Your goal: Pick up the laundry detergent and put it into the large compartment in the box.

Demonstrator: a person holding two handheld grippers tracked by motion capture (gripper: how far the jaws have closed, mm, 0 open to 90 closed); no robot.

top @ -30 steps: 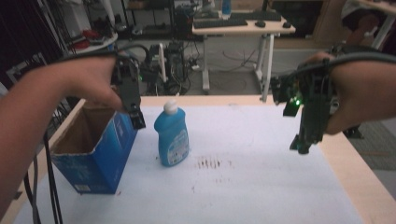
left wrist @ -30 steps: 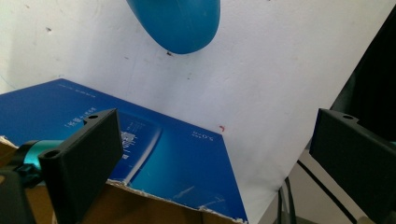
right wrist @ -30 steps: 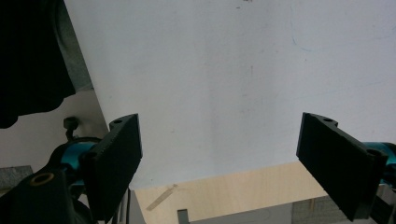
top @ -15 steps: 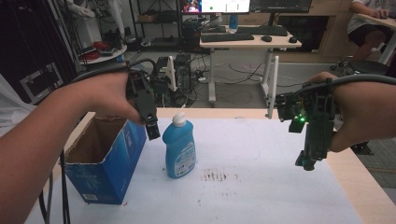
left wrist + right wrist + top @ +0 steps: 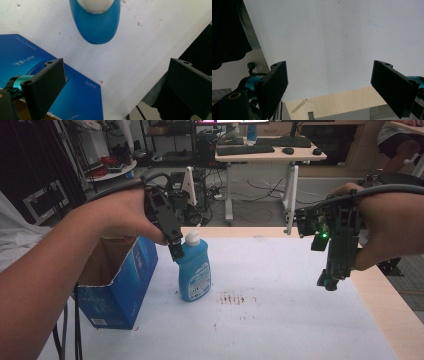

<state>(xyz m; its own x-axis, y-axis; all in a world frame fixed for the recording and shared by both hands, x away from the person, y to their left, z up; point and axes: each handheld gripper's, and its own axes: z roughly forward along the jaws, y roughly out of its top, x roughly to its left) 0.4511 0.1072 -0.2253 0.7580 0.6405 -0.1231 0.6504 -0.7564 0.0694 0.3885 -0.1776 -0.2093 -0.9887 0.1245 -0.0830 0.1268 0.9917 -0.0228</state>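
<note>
A blue dish-soap bottle (image 5: 195, 270) with a white cap (image 5: 192, 238) stands upright on the white table cover (image 5: 280, 320). My left gripper (image 5: 176, 251) hangs just left of the bottle's neck, pointing down. In the left gripper view its jaws stand wide apart, my left gripper (image 5: 115, 75) holds nothing, and the bottle (image 5: 96, 25) lies ahead of the tips, not between them. Over the table's right side my right gripper (image 5: 330, 282) points down. In its own view my right gripper (image 5: 329, 75) is open, with bare white cover (image 5: 324, 37) between the jaws.
An open-topped blue cardboard box (image 5: 117, 280) stands left of the bottle, close to it; the box (image 5: 75, 95) lies under the left jaw. Brown stains (image 5: 232, 299) mark the cover. Bare wood edge (image 5: 395, 310) runs along the right. Desks and cables stand beyond the table.
My left gripper has come down and right, from above the box to beside the bottle's cap. The right gripper has stayed over the right side, open.
</note>
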